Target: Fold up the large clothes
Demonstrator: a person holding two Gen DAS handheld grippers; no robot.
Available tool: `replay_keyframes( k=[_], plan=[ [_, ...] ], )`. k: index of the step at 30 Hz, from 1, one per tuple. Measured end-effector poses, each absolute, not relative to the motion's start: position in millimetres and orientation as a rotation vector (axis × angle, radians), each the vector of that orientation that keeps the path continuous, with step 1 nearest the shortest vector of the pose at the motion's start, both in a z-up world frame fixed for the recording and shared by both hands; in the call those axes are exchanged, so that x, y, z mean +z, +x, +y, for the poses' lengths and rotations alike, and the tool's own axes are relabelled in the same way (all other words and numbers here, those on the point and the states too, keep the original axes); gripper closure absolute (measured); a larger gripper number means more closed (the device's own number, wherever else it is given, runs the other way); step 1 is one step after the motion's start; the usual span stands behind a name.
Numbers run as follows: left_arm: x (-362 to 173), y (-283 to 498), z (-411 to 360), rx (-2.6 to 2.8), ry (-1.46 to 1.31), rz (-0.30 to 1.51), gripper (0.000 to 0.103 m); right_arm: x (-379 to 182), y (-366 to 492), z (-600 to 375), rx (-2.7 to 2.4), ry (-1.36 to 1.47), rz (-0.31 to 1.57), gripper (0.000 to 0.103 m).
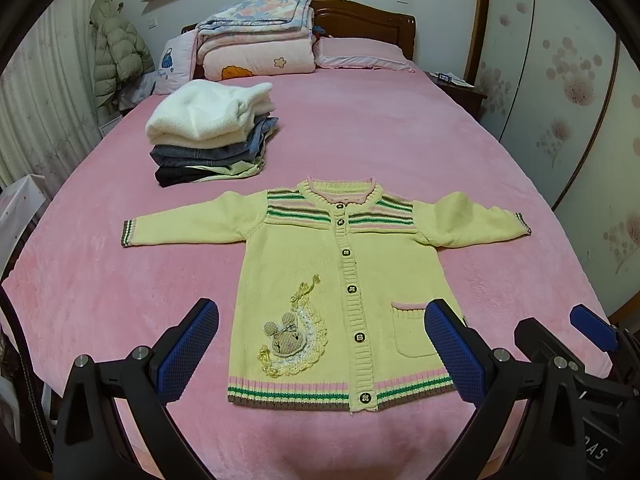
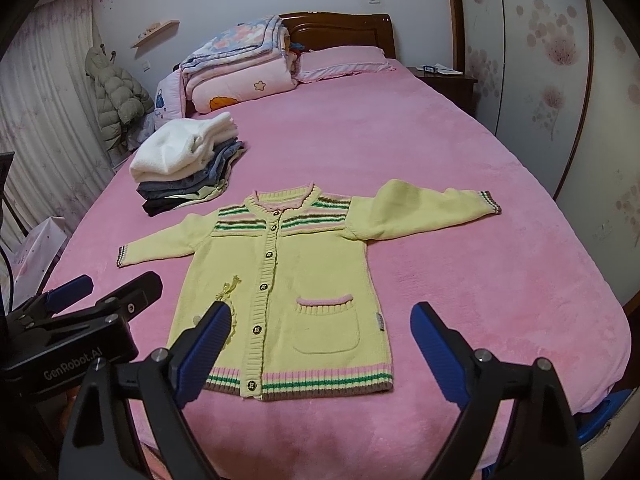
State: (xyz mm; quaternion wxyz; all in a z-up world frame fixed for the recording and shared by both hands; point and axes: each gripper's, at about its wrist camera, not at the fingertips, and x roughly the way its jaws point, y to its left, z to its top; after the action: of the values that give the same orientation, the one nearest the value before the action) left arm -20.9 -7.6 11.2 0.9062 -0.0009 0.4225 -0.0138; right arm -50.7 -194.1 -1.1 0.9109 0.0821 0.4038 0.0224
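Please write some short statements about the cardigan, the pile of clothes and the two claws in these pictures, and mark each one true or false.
1. The yellow cardigan lies flat on the pink bed, buttoned, both sleeves spread out. True.
2. The left claw is shut on the cardigan's hem. False: it is open and holds nothing.
3. A white garment tops the folded pile beyond the cardigan. True.
4. The pile rests on one sleeve. False: it lies apart from the cardigan.
5. The right claw is open, with nothing in it. True.
6. The cardigan's pocket has a green rim. False: the rim is pink.
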Motion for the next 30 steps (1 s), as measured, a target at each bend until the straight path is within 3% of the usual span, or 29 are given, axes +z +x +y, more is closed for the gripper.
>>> replay_keyframes(
  k=[30],
  plan=[
    [28.7, 46.2, -40.9, -0.040, 0.041, 0.802, 0.001, 21.1, 2.6, -250.8, 0.003, 0.194, 0.741, 0.012]
  ],
)
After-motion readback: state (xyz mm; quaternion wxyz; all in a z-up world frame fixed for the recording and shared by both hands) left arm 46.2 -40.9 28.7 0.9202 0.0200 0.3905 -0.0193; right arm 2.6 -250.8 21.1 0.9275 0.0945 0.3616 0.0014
